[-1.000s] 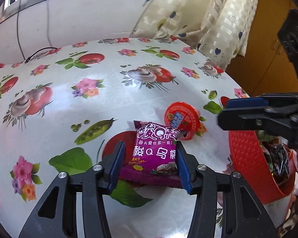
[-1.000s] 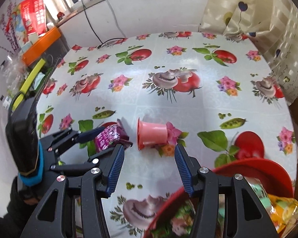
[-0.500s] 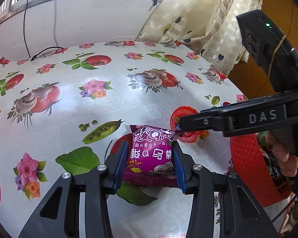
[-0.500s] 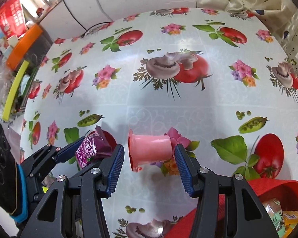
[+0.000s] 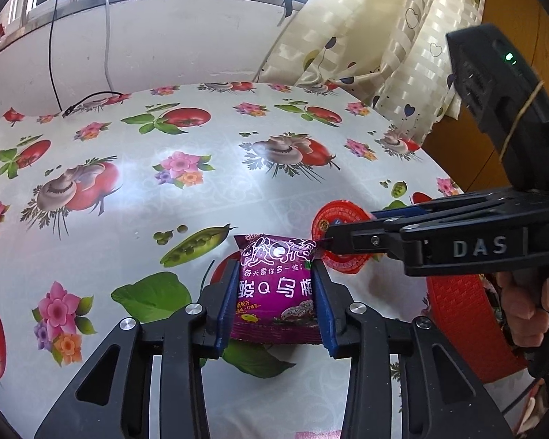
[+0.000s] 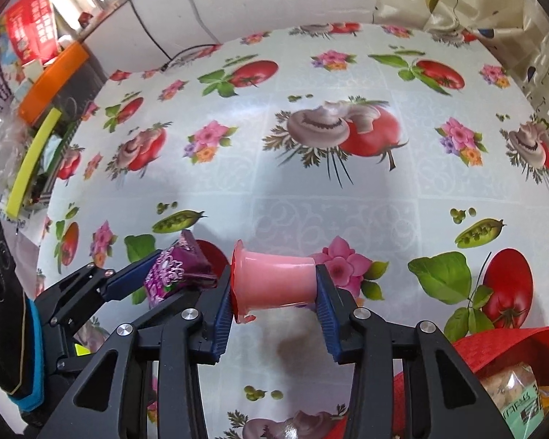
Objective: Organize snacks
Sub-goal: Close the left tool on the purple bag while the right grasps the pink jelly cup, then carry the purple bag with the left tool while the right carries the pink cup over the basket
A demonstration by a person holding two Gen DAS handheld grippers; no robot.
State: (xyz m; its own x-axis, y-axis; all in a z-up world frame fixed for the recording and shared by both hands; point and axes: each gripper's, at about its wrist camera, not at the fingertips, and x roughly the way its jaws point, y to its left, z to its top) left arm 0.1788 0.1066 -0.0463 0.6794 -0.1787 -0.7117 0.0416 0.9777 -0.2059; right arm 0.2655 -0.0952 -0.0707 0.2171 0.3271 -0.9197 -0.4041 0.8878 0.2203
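A purple snack packet lies on the flowered tablecloth between the blue pads of my left gripper. Its jaws are closing and both pads touch the packet's sides. A pink jelly cup with a red foil lid lies on its side just right of the packet. My right gripper is closing on it, one pad on the lid rim and the other on the base. In the left wrist view the right gripper reaches in from the right. In the right wrist view the left gripper grips the packet.
A red woven basket holding several snack packets stands at the table's near right edge. A person's hand grips the right tool. A curtain hangs at the back right; a black cable lies at the far edge.
Both pairs of jaws have narrowed onto their items. The right gripper came down over the pink cup and now reaches into the left wrist view beside the packet.
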